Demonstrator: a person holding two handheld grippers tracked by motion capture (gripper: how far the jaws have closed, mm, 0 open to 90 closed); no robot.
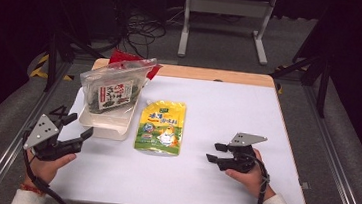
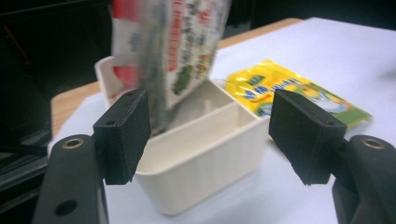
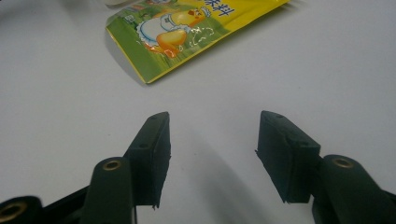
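High view shows the left gripper (image 1: 77, 128) at the lower left of the frame, its jaws spread and pinching nothing, pointed at the cream tray (image 1: 109, 123) where a clear bag of greens (image 1: 114, 88) leans upright. Just right of the tray, a yellow pouch (image 1: 161, 127) lies flat on the white surface (image 1: 218, 110). At the lower right, the right gripper (image 1: 217, 152) rests with jaws apart, empty, aimed toward the pouch.

Yellow pouch (image 3: 196, 28) bears Chinese characters "味料"; the clear bag's (image 1: 112, 88) label print is unreadable
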